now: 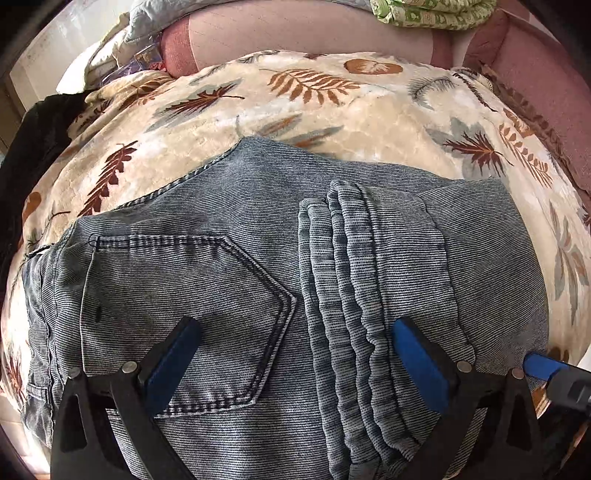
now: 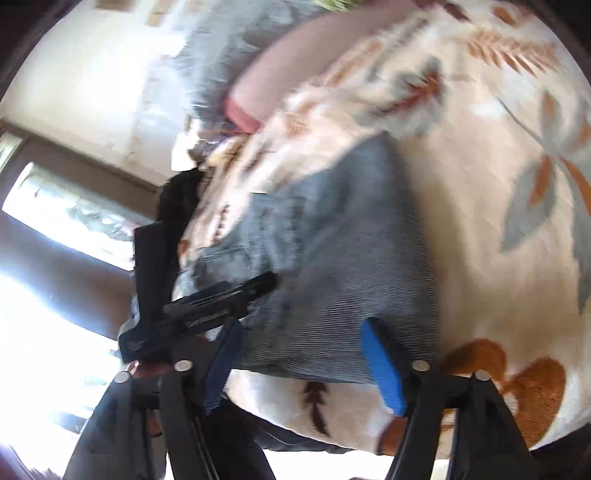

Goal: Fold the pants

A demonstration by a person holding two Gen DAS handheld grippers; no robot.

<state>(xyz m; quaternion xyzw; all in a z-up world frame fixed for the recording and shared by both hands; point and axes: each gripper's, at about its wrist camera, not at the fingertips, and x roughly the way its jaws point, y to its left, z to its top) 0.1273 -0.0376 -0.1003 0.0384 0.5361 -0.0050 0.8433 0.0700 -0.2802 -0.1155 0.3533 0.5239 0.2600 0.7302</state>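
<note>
The blue-grey denim pants [image 1: 229,206] lie folded on a leaf-patterned blanket [image 1: 332,110]. A back pocket [image 1: 184,295] faces up, and the stacked leg hems [image 1: 343,266] rest across the middle. My left gripper [image 1: 295,326] hovers just over the pants, open, its blue pads wide apart with no cloth pinched between them. The right wrist view is blurred. In it my right gripper [image 2: 301,330] stands open at the near edge of the pants [image 2: 332,266], its pads not pressing on the cloth. One fingertip of the right gripper [image 1: 543,365] pokes in at the left view's right edge.
The blanket covers a pink sofa with a backrest [image 1: 295,33] behind. A green patterned cloth [image 1: 424,13] and a grey garment [image 1: 155,18] lie on top of it. A black garment [image 1: 40,133] sits at the left end. A bright window [image 2: 66,214] is at the left.
</note>
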